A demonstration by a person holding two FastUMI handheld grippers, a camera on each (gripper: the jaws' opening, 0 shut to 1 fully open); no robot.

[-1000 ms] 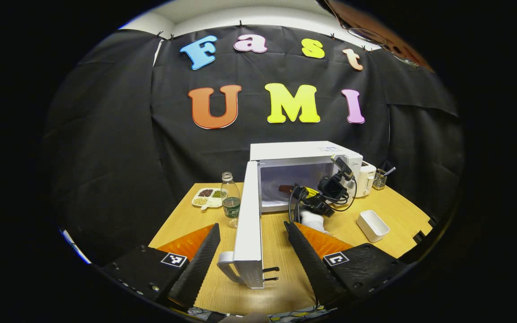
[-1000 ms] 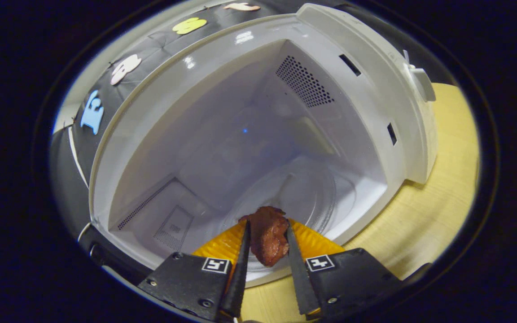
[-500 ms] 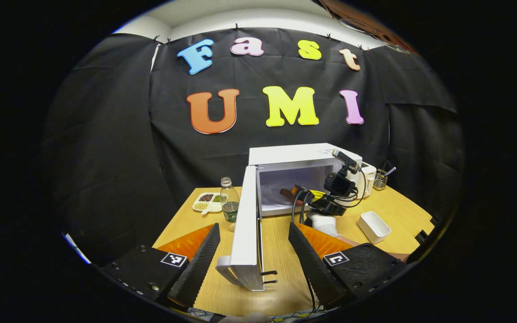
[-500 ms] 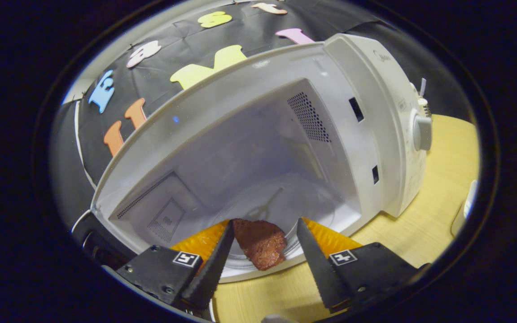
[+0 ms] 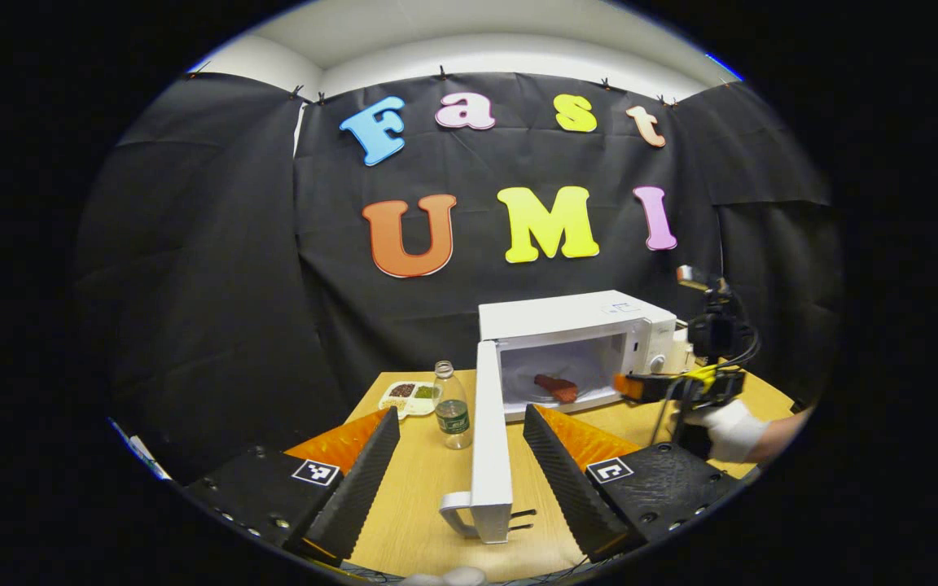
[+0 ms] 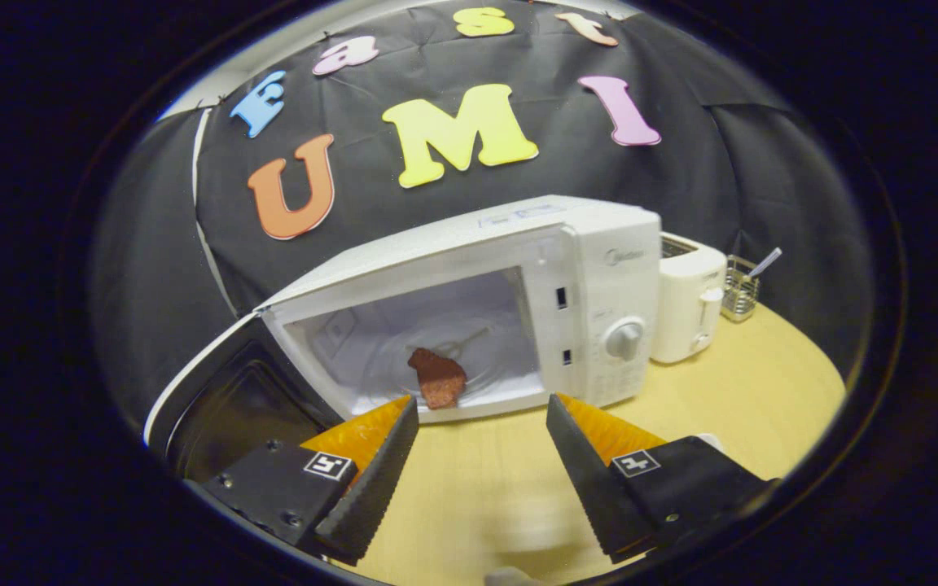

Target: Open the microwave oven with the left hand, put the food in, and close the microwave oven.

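A water bottle (image 5: 453, 407) stands near the tabletop's (image 5: 416, 488) far left corner beside a divided snack plate (image 5: 408, 396); a toaster (image 6: 687, 301) and wire holder (image 6: 740, 289) stand at the far right edge.

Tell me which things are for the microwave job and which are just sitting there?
For the job:
microwave
door
food
left gripper
right gripper

Just sitting there:
bottle
snack tray
toaster
wire basket

Beyond the left claw (image 5: 459, 456), the tray (image 5: 406, 396) sits partly behind the bottle (image 5: 453, 405); its contents are too small to identify.
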